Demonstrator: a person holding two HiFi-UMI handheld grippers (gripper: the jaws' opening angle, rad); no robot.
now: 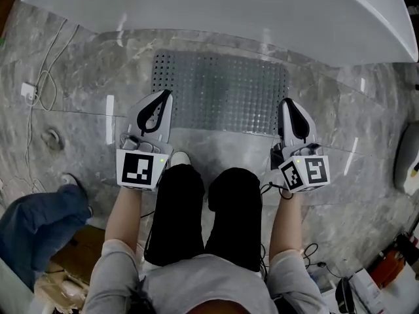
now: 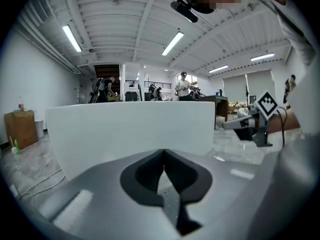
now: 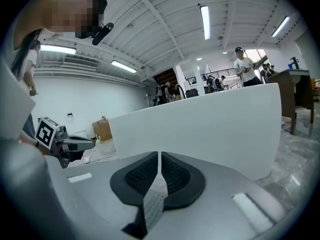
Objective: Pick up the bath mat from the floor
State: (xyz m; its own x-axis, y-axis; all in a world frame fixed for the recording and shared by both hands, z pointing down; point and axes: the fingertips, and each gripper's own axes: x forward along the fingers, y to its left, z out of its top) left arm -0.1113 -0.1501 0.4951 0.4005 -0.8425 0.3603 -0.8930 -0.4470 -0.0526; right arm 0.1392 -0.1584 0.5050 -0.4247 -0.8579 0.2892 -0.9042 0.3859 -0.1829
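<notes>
**Bath mat flat on the floor, both tools closed and empty**

Bath mat (image 1: 219,97): one, grey and studded, lying flat on the marbled floor (image 1: 85,116) in the upper middle of the head view. Its far edge runs along the foot of one white bathtub (image 1: 216,5).

There are two tools, one at each near corner of the mat. At centre left, the left tool (image 1: 164,97) has its tip over the mat's left near corner. In the left gripper view its jaws meet tip to tip with nothing clamped between them, and only the bathtub wall rises beyond. One marker cube (image 1: 139,169) sits at its rear.

At centre right, the right tool (image 1: 286,104) points at the mat's right edge. In the right gripper view its jaws stand all but together, with a hairline slit between the ribbed pads and nothing in it. It carries a second marker cube (image 1: 306,173).

Whether either tip touches the mat cannot be told.
</notes>
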